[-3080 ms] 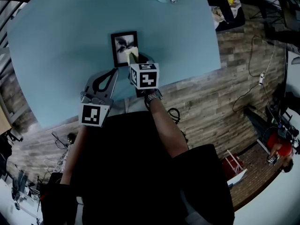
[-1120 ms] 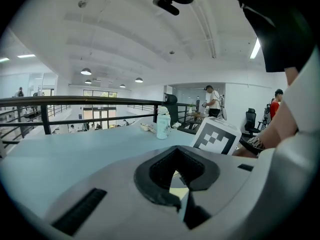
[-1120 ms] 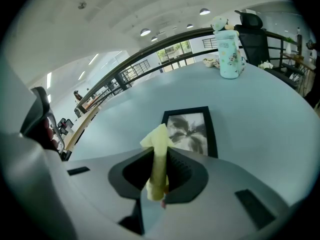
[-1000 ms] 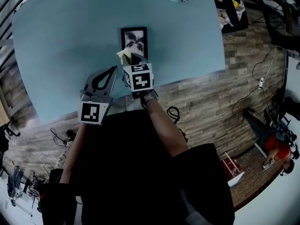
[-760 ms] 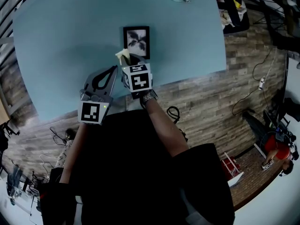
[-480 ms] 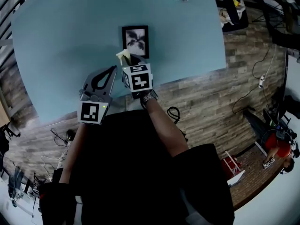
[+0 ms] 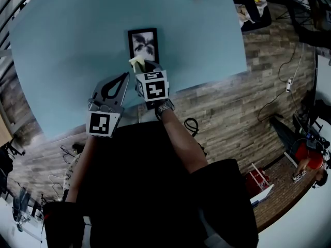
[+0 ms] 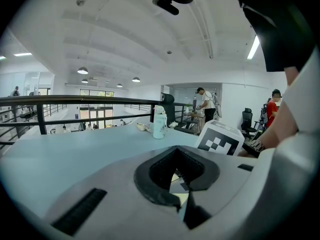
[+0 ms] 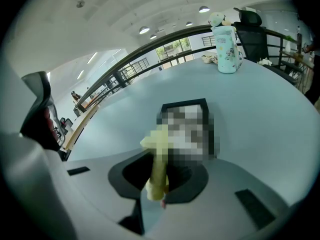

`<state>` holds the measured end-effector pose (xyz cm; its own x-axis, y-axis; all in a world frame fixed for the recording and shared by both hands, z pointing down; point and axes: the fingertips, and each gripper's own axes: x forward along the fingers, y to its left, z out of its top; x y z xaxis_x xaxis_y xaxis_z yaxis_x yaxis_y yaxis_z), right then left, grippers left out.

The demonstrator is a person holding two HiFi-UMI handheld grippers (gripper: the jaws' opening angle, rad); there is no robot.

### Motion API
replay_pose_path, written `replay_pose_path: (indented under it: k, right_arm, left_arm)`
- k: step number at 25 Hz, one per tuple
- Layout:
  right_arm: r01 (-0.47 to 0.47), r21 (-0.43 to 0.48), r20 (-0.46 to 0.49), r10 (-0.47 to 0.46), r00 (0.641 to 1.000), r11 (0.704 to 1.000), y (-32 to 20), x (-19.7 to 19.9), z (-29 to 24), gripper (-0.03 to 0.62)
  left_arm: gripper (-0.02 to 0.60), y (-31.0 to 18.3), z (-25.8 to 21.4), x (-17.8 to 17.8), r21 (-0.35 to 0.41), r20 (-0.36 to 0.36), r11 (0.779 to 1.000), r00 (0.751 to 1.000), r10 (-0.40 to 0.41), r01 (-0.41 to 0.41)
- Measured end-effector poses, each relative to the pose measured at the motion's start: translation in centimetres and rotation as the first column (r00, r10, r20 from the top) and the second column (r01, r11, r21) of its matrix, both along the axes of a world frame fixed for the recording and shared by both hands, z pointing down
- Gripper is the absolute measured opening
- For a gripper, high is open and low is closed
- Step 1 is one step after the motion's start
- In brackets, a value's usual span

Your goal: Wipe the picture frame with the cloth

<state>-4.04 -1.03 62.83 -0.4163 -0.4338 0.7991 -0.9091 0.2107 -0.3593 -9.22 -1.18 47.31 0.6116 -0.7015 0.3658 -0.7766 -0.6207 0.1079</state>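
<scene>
Your right gripper [image 9: 160, 185] is clamped on the yellow cloth [image 9: 158, 156], and the cloth's free end sticks out past the jaws. The picture frame [image 7: 143, 44] lies flat on the table [image 7: 62, 50] toward its near edge, just ahead of those jaws. The cloth tip is at the frame's near-left corner, contact unclear. Your left gripper [image 7: 125, 78] has its jaws together on nothing, off the frame.

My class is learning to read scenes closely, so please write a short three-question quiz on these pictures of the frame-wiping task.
1. True or false: the right gripper is shut on the yellow cloth.
2. The picture frame lies: A flat on the table; B inside a drawer; C upright against a wall.
3. Fill in: at the table's far edge stands a ____.
Key: 1 true; 2 A; 3 bottle.
</scene>
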Motion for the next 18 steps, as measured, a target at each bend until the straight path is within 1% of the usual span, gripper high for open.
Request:
replay_pose_path:
  k: [18]
  right_arm:
    - [-0.085, -0.01, -0.012, 0.085, 0.996, 0.996, -0.1, 5.7, 0.1, 0.058]
  left_arm:
    - [-0.003, -0.5, 0.3, 4.2, -0.007, 0.001, 0.998, 0.998, 0.06, -0.06]
